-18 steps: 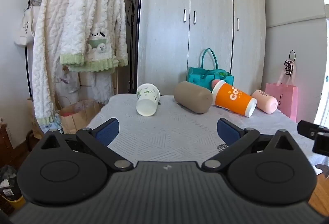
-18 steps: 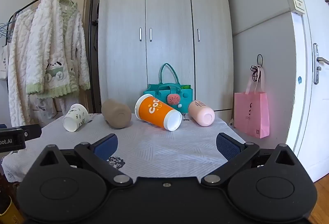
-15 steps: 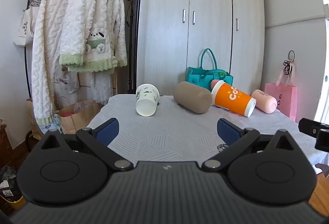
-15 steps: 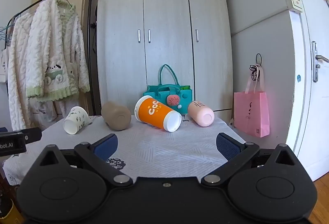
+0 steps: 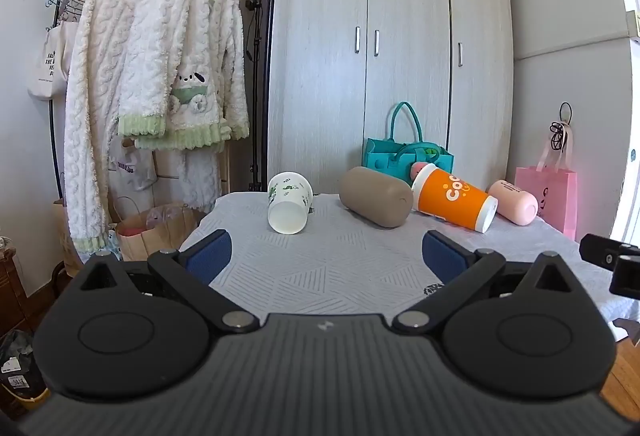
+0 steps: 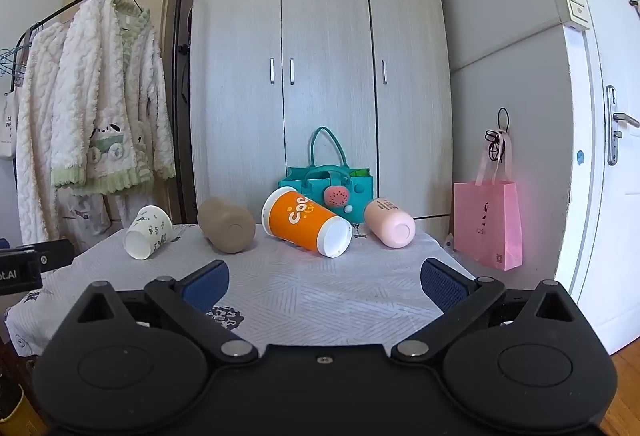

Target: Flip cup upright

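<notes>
Cups, four of them, lie on their sides along the far half of the table (image 5: 320,268) in the left wrist view. The left gripper (image 5: 326,256) hangs over the near edge with its blue pads spread wide and nothing between them. At about eleven o'clock from it sits the white cup with green print (image 5: 289,202), open mouth tipped toward the camera. At twelve to one o'clock lies the tan cup (image 5: 375,202), and just beside it the orange cup (image 5: 454,202), white rim pointing down to the right. The pink cup (image 5: 514,201) lies farthest out at two o'clock, close to the orange one. A teal bag (image 5: 404,155) stands behind them, against the wardrobe (image 5: 384,55).

Over to the right wrist view: the right gripper (image 6: 325,280) is held wide apart too, empty, low over the near cloth. The orange cup (image 6: 306,222) lies almost dead ahead at twelve o'clock, base toward the camera. The tan cup (image 6: 226,224) is at eleven, the white cup with green print (image 6: 148,232) out at ten, and the pink cup (image 6: 389,222) at one. A pink gift bag (image 6: 488,224) stands off the table at three o'clock.
</notes>
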A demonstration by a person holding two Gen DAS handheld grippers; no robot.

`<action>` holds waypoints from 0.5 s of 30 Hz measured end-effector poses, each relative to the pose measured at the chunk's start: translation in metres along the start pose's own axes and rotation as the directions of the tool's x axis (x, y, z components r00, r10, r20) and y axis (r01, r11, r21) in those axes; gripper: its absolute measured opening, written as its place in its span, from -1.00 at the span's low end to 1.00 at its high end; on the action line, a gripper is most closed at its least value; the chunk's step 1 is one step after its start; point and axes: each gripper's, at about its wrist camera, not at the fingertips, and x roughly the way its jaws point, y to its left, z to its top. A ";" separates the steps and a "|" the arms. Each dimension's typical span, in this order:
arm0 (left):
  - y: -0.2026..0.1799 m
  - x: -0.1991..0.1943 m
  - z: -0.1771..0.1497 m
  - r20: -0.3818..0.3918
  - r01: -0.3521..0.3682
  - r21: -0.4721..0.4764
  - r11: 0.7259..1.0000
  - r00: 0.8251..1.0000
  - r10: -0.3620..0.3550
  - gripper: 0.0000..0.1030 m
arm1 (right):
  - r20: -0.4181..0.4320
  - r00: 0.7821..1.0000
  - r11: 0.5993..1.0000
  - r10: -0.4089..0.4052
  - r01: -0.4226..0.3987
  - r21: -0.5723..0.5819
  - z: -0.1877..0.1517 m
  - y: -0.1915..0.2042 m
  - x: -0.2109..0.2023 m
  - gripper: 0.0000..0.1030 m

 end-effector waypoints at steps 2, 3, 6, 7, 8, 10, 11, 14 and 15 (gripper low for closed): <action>0.000 -0.001 0.001 0.002 0.003 0.001 1.000 1.000 -0.003 1.00 | 0.000 1.000 1.000 0.000 0.000 -0.004 0.000 0.001 0.000 1.00; 0.000 -0.001 0.001 0.002 0.005 -0.001 1.000 1.000 -0.005 1.00 | 0.001 1.000 1.000 0.001 -0.001 -0.005 0.000 0.001 0.000 1.00; 0.003 -0.003 0.001 0.005 0.019 -0.017 1.000 1.000 -0.019 1.00 | 0.000 1.000 1.000 0.002 -0.002 -0.008 -0.001 0.001 0.000 1.00; 0.005 -0.003 0.002 0.007 0.022 -0.026 0.999 1.000 -0.022 1.00 | -0.001 1.000 1.000 0.001 -0.001 -0.009 -0.001 0.001 0.000 1.00; 0.007 -0.003 0.003 0.005 0.026 -0.036 0.999 1.000 -0.026 1.00 | -0.001 1.000 1.000 0.001 -0.001 -0.012 -0.001 0.002 0.000 1.00; 0.010 -0.004 0.004 0.006 0.035 -0.053 0.998 0.999 -0.035 1.00 | 0.000 1.000 1.000 0.001 -0.001 -0.016 -0.002 0.002 -0.001 1.00; 0.011 -0.004 0.005 0.008 0.038 -0.055 0.998 0.999 -0.037 1.00 | 0.000 1.000 1.000 0.000 0.000 -0.017 -0.002 0.002 -0.001 1.00; 0.010 -0.004 0.005 0.010 0.027 -0.042 0.999 1.000 -0.027 1.00 | 0.002 1.000 1.000 -0.002 0.002 -0.022 -0.001 0.003 -0.002 1.00; 0.010 -0.004 0.005 0.010 0.026 -0.039 0.999 1.000 -0.026 1.00 | 0.002 1.000 1.000 -0.002 0.002 -0.024 -0.001 0.003 -0.002 1.00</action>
